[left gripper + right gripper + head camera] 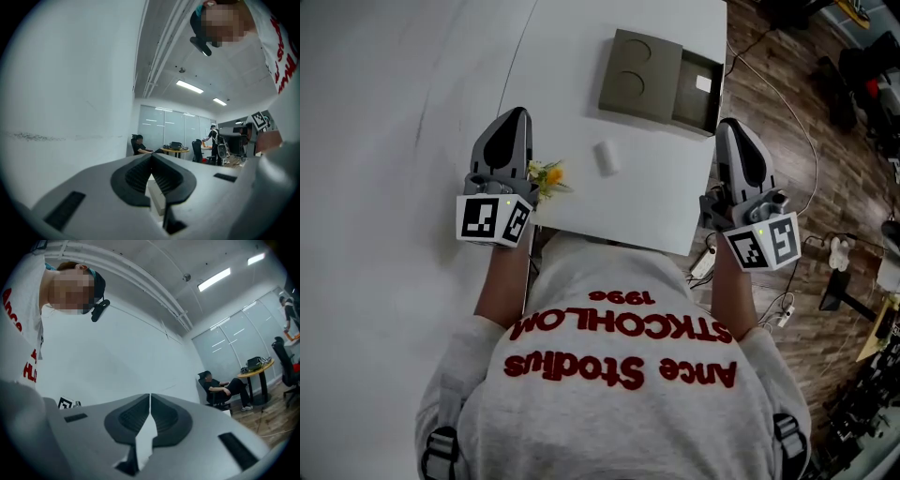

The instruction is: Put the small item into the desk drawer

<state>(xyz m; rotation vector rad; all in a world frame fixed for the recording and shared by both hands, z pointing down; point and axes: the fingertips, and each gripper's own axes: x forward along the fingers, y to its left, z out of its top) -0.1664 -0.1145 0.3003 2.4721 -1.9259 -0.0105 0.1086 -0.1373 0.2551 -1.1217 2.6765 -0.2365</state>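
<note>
A small white item (606,157) lies on the white desk (666,202), in front of an olive-grey drawer box (639,77). The box's drawer (698,92) is pulled open to the right, with a white piece (703,83) inside. My left gripper (517,114) is held level over the desk's left edge, left of the item, jaws shut and empty (151,154). My right gripper (731,124) hovers beyond the desk's right edge, below the open drawer, also shut with nothing between its jaws (150,395). Both gripper views look out into the room and show neither item nor drawer.
A small yellow flower sprig (547,176) sits by the left gripper. A white wall (384,141) runs along the left. Wooden floor with cables (787,112) and equipment lies to the right. A seated person (220,387) and a round table (255,366) are far off.
</note>
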